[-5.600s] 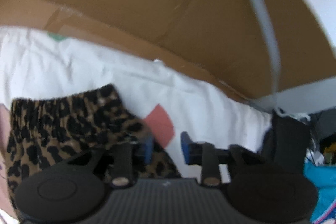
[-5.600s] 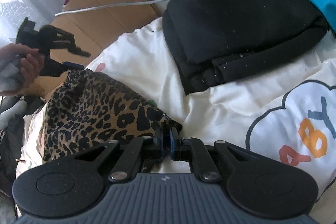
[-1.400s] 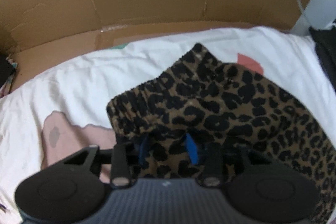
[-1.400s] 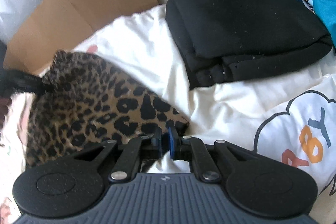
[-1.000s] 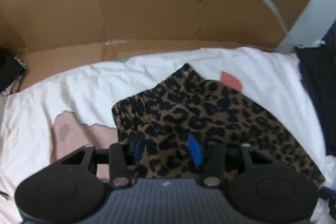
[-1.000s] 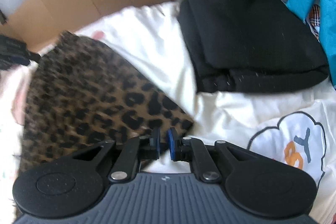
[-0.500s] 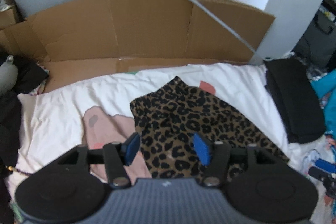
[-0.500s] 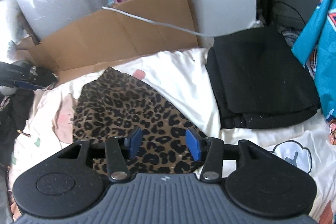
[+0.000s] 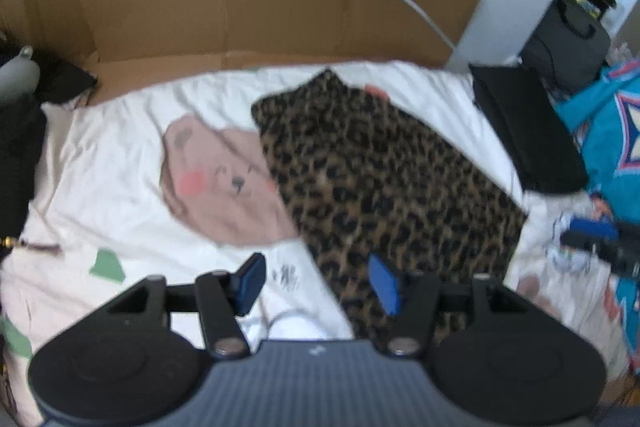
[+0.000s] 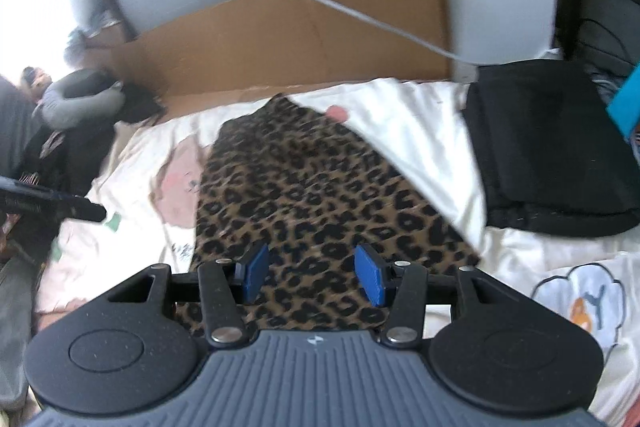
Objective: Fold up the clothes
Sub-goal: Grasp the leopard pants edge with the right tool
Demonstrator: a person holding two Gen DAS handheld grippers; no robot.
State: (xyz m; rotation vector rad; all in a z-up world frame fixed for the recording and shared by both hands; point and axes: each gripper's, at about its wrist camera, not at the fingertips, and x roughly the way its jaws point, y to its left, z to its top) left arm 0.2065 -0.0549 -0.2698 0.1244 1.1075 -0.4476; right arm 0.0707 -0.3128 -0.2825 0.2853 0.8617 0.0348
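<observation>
One leopard-print garment is laid flat on a white bed sheet printed with a pink bear. One folded black garment is seen beside it on the sheet. Cardboard is stood behind the bed. Both hand-held grippers, left and right, are held above the leopard piece with fingers apart, nothing clamped.

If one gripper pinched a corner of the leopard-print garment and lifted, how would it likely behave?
The leopard-print garment would probably drape limply: it lies flat on the white printed bedsheet, following its surface. It looks thin, so likely light. A gathered band at its far end suggests stretch, so that edge might pull out before the rest lifts.
</observation>
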